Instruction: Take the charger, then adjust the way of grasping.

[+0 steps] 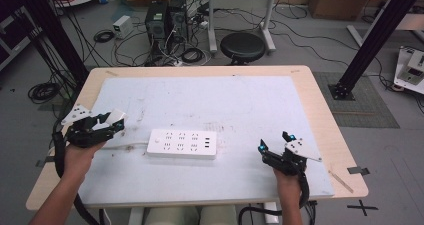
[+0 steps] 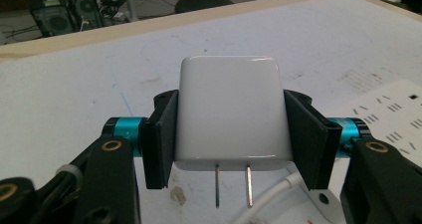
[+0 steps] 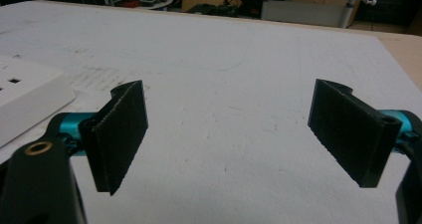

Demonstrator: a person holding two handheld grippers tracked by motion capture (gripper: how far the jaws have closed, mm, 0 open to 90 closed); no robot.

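A white plug adapter (image 2: 230, 114) with two metal prongs pointing down sits between the black pads of my left gripper (image 2: 230, 144), which is shut on its sides. From above, that left gripper (image 1: 112, 121) hovers over the table's left part, holding the adapter (image 1: 117, 116) left of the white power strip (image 1: 183, 143). The strip lies flat mid-table with several sockets facing up; its corner (image 2: 385, 112) shows at the right of the left gripper view. My right gripper (image 1: 276, 141) rests low at the front right, open, with nothing between its pads (image 3: 122, 134).
A white mat (image 1: 210, 100) covers the wooden table (image 1: 320, 100). The strip's white cable (image 1: 120, 147) runs left from it, under my left hand. A black stool (image 1: 242, 47) and tangled floor cables lie beyond the far edge. A black frame post (image 1: 375, 35) stands at right.
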